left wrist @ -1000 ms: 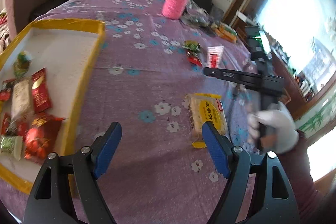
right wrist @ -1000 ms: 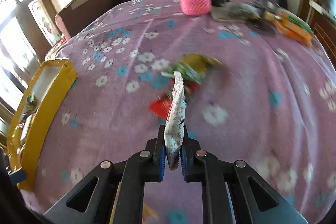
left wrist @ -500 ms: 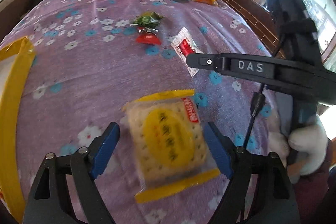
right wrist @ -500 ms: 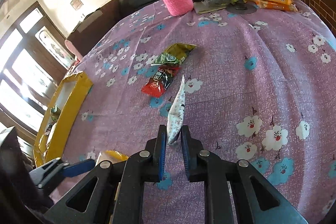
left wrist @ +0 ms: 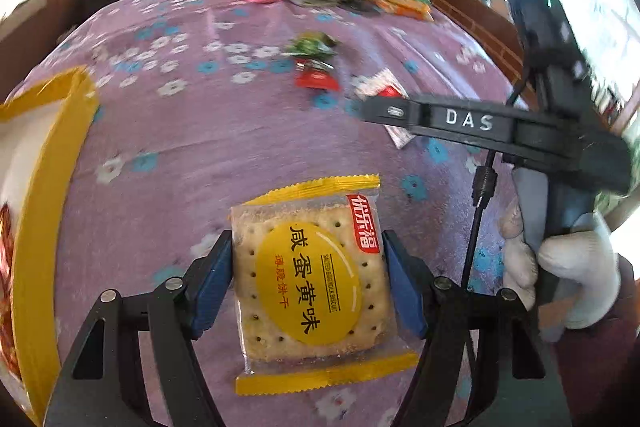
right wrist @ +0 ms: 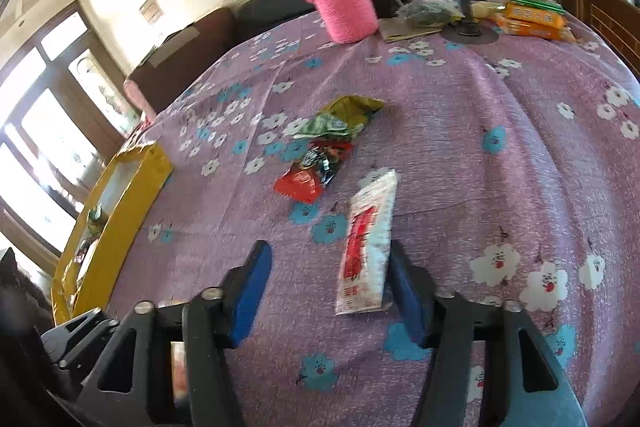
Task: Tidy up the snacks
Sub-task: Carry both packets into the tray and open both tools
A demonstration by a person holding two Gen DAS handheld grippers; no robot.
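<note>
1. The left gripper (left wrist: pixel 306 277) has its jaws wide, bracketing the biscuit packet (left wrist: pixel 310 283) on the bench (left wrist: pixel 224 131) without clamping it; closing could crack the crackers.
2. The right gripper (right wrist: pixel 330 289) is open and holds nothing; the white sachet (right wrist: pixel 366 243) lies flat beside one pad and may slide off.
3. The yellow tray (left wrist: pixel 44 195) sits well apart, so either packet may drop on the way.
</note>
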